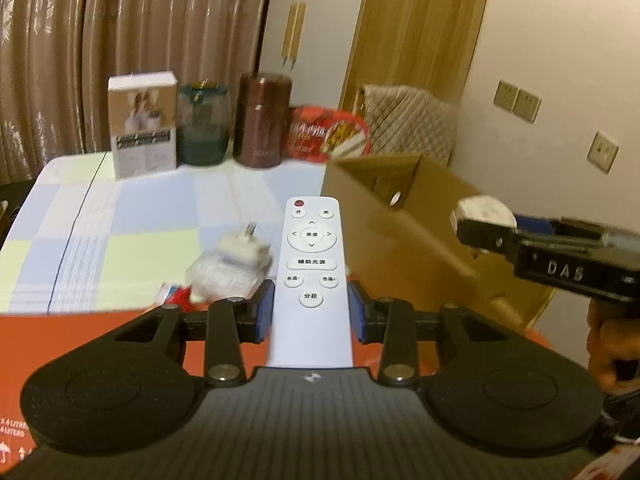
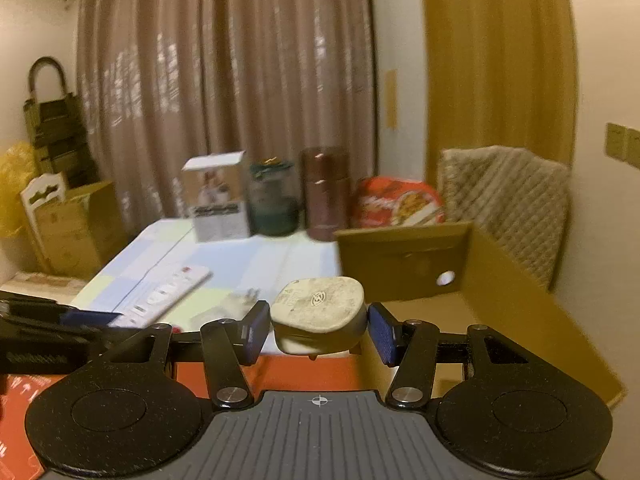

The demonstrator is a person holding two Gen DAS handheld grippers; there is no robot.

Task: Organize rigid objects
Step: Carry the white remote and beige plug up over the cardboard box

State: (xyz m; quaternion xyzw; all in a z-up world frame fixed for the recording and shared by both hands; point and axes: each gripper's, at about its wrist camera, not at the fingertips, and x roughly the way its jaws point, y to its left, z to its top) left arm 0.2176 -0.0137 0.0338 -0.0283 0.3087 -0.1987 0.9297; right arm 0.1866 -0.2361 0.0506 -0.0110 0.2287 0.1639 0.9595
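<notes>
- White remote (image 1: pixel 312 264): one, clamped between the left gripper (image 1: pixel 311 307) pads, pointing toward the desk's (image 1: pixel 140 208) far edge.
- Worn white plug (image 2: pixel 320 312): one, pinched in the right gripper (image 2: pixel 318 330), beside the cardboard box (image 2: pixel 500 300).
- Another white adapter (image 1: pixel 240 252) lies on the desk near its front edge.
- Along the far edge: one carton (image 1: pixel 143 124), one glass jar (image 1: pixel 203 124), one brown flask (image 1: pixel 262 120).

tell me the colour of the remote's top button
Red, on the white remote; clearest in the left wrist view.
</notes>
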